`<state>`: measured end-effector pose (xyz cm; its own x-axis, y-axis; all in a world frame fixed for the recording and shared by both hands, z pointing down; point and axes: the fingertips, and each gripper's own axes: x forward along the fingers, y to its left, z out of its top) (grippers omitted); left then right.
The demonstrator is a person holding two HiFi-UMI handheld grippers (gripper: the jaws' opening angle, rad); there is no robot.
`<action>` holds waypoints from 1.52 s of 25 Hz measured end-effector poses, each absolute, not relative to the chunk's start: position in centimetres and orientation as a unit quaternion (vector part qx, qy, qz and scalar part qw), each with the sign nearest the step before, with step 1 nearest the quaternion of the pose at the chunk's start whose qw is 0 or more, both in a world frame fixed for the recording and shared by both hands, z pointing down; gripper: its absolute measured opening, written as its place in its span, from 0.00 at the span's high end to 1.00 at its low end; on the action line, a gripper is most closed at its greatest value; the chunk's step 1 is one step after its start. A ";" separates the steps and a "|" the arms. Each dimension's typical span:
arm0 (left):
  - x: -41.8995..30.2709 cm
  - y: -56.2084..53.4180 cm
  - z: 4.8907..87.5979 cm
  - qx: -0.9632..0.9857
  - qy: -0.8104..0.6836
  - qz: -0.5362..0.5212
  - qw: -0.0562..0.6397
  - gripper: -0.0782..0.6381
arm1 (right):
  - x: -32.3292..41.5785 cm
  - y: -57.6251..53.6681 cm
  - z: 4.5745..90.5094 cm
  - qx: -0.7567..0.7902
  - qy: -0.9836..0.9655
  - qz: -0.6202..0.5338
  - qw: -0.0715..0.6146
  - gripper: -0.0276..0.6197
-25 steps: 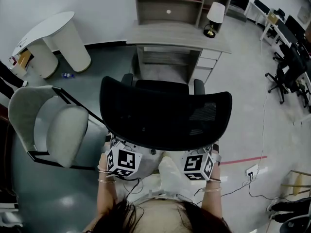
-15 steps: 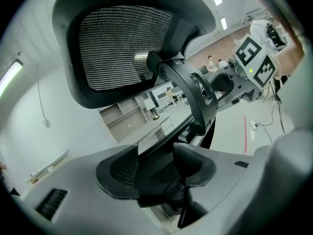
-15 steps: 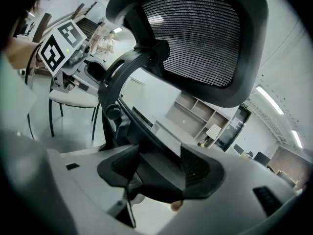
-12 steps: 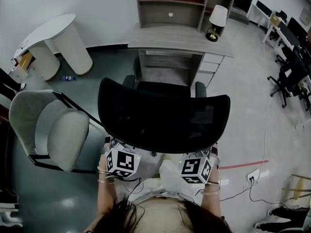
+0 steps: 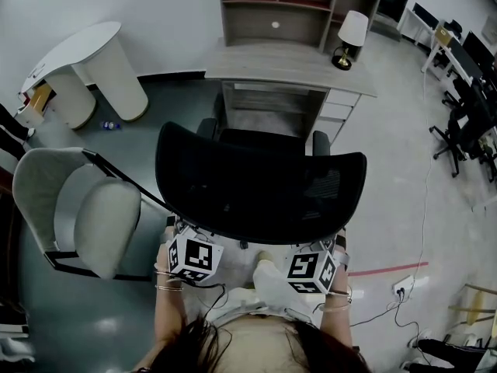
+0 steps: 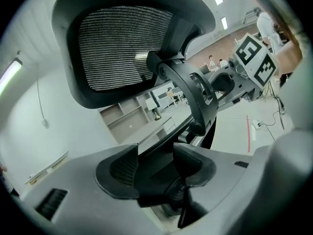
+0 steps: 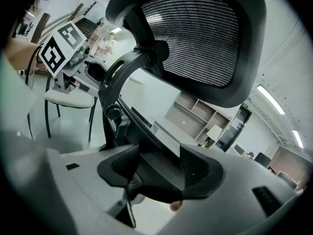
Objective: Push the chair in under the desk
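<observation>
Chair (image 5: 260, 185) sits mid-frame in the head view, with its black mesh back toward the person and its armrests pointing at the table (image 5: 291, 62) in the upper centre. The seat front is near the table's front edge, lined up with the knee gap. Most of the chair is out on the open floor.

Left claw (image 6: 156, 163): jaws set around a black part at the chair's rear, below the mesh back. That part fills the gap and the pads are against it. Right claw (image 7: 159, 169): same, pinching a black rear part of the chair. Left cube (image 5: 194, 256) and right cube (image 5: 312, 269) show at lower centre of the head view, just behind the backrest.

Around:
- Drawers (image 5: 338, 103) are right of the knee gap, near the chair's right armrest.
- Lamp (image 5: 351, 31) is on the table's right end, with a shelf unit (image 5: 299, 2) behind.
- Grey armchair (image 5: 78, 208) is at frame left. Its black frame is just beside the chair's back; can't tell if they touch.
- White round stand (image 5: 85, 61) is upper left, well apart.
- Red tape (image 5: 388, 266) and a floor socket (image 5: 401, 288) are lower right.
- Office chairs (image 5: 466, 119) are at the right edge, well apart.
</observation>
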<state>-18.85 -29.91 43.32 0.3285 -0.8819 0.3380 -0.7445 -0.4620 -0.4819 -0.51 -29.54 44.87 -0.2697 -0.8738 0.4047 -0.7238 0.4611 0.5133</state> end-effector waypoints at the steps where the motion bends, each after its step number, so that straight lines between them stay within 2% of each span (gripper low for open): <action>1: -18.8 -30.2 43.3 -0.806 0.504 -0.286 0.120 0.58 | -0.5 -29.8 44.9 0.507 -0.789 -0.114 0.329 0.57; 38: -17.7 -37.8 43.1 -0.811 0.499 -0.280 0.124 0.58 | 0.5 -37.3 44.7 0.512 -0.785 -0.115 0.328 0.57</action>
